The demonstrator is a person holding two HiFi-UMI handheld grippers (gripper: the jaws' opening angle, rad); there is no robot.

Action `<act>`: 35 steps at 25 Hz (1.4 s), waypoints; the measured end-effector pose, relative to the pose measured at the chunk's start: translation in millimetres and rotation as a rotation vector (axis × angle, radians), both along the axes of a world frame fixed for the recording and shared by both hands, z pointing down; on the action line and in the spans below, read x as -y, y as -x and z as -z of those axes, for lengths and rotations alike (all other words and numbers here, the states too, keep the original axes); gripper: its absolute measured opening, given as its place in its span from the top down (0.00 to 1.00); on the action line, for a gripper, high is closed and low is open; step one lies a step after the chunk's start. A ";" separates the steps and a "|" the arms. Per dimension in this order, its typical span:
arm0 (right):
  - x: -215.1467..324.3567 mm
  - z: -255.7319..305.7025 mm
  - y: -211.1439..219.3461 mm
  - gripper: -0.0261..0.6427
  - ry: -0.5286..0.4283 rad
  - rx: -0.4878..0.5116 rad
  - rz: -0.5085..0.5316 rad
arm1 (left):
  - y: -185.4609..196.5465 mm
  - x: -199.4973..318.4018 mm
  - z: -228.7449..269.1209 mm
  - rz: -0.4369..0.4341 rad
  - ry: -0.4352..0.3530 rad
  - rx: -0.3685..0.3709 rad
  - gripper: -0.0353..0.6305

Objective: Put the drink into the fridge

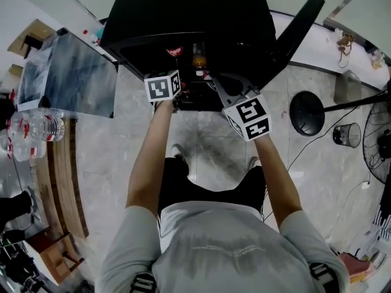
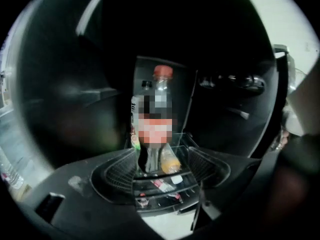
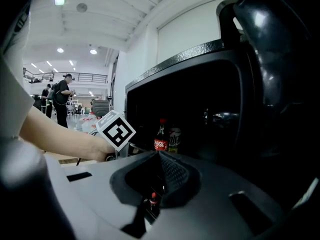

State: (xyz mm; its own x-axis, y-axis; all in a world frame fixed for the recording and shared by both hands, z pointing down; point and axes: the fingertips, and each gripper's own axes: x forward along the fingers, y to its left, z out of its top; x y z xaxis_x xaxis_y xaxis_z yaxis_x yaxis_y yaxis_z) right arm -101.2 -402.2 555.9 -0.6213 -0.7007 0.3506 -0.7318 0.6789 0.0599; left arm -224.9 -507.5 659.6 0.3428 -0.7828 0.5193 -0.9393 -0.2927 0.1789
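Observation:
A cola bottle (image 2: 159, 101) with a red cap stands upright on a shelf inside the black fridge (image 1: 183, 11), whose door (image 1: 299, 23) hangs open at the right. My left gripper (image 2: 160, 176) is open, and the bottle's base rises just past its wide-apart jaws. An orange drink (image 2: 170, 162) leans beside the cola. In the right gripper view the cola bottle (image 3: 161, 136) stands next to a white-labelled drink (image 3: 174, 139). My right gripper (image 3: 160, 156) is shut on nothing, outside the fridge opening to the right of the left gripper (image 1: 178, 96).
A wooden table (image 1: 58, 182) at the left carries water bottles (image 1: 36, 127) and a grey board (image 1: 70, 75). A round black stand base (image 1: 314, 113), a wire bin (image 1: 348, 135) and cables lie on the floor at the right. People (image 3: 62, 101) stand far off.

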 end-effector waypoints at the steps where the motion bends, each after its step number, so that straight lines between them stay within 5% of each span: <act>1: -3.7 2.7 -3.5 0.96 0.000 0.007 -0.002 | -1.3 -7.6 2.2 0.005 -0.002 0.002 0.47; 7: -26.8 25.5 -23.7 0.96 0.007 0.043 -0.001 | -19.2 -59.0 15.6 0.012 -0.012 0.015 0.50; 18: -64.5 103.2 -50.1 0.96 -0.026 0.008 0.008 | -18.8 -135.3 122.4 -0.005 -0.139 0.140 0.90; 27: -70.6 186.5 -66.5 0.96 -0.144 0.012 -0.047 | -40.2 -176.4 219.5 -0.116 -0.265 0.151 0.93; 35: -66.7 241.8 -70.0 0.96 -0.237 0.035 -0.064 | -35.5 -184.6 295.6 -0.113 -0.430 0.158 0.93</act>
State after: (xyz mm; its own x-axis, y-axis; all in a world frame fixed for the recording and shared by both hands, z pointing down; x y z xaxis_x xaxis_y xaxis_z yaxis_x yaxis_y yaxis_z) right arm -31.2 -335.5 314.1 -0.5815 -0.7994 0.1512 -0.7775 0.6008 0.1860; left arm -189.5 -323.0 364.0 0.3807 -0.9008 0.2090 -0.9034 -0.4105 -0.1237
